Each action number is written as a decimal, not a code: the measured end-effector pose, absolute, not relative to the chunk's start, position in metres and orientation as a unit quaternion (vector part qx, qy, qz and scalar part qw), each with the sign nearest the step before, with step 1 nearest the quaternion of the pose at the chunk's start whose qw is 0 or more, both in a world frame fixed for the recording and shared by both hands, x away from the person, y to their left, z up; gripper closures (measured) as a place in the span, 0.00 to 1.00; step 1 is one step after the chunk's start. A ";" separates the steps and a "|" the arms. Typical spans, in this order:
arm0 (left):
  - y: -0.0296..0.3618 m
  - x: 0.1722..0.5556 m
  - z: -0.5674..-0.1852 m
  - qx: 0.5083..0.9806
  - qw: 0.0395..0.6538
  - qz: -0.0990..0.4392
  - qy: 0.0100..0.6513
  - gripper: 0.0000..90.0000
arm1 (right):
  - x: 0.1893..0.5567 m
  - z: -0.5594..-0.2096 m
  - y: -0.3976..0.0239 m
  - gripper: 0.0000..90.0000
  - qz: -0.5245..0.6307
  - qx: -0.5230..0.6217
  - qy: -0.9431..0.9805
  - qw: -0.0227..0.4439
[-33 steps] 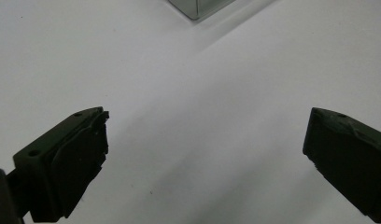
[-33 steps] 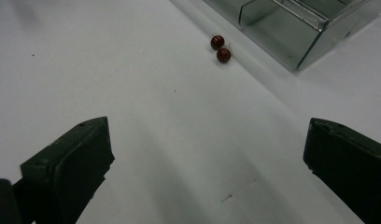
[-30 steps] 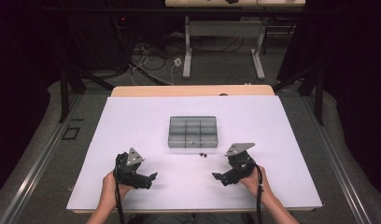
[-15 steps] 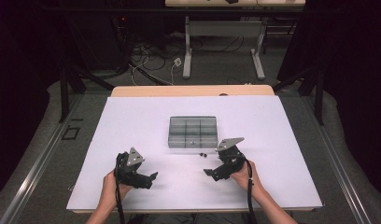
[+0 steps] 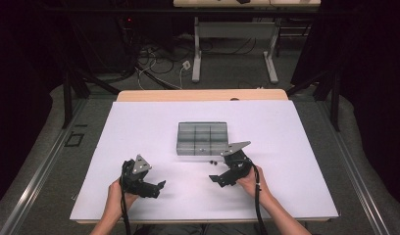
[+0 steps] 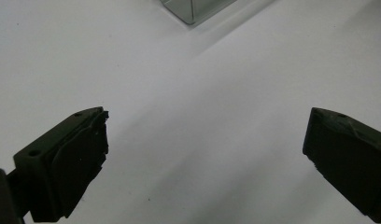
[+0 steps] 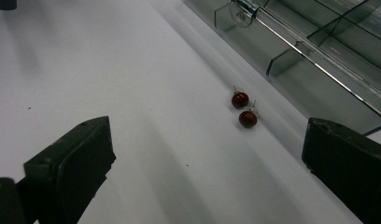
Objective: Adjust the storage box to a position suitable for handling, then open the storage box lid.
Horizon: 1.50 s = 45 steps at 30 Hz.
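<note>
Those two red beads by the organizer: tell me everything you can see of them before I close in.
The two red beads are small, glossy dark-red balls, each with a thin metal pin sticking out, so they look like stud earrings. They lie loose, side by side and almost touching, on the white table, just outside the near wall of the clear compartment box. Nothing grips them: the right gripper stands open, short of them, its fingers spread wide.

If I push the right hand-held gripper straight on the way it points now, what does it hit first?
Probably the two small red beads on the white table, lying between the open jaws of the right hand-held gripper. Just beyond them stands the clear divided box. Depth is uncertain.
</note>
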State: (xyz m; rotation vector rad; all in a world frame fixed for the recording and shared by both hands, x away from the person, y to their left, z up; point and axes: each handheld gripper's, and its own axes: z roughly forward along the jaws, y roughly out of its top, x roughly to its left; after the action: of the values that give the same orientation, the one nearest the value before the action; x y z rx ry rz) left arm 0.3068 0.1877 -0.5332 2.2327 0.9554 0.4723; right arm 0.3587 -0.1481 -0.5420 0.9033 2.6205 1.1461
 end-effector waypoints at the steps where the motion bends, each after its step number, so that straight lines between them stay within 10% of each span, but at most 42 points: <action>1: 0.188 0.307 -0.533 0.853 0.327 0.182 0.364 0.00 | 0.359 -0.542 -0.148 0.02 0.381 0.300 0.871 0.071; 23: 0.187 0.307 -0.534 0.855 0.323 0.179 0.365 0.00 | 0.370 -0.538 -0.131 0.07 0.405 0.308 0.859 0.058; 45: 0.186 0.308 -0.535 0.856 0.319 0.178 0.365 0.00 | 0.383 -0.541 -0.113 0.68 0.408 0.339 0.844 0.080</action>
State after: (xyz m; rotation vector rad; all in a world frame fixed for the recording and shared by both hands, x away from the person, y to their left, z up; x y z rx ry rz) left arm 0.3084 0.1858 -0.5349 2.2521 0.9612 0.4673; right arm 0.3832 -0.1135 -0.5409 1.0125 2.5239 1.2202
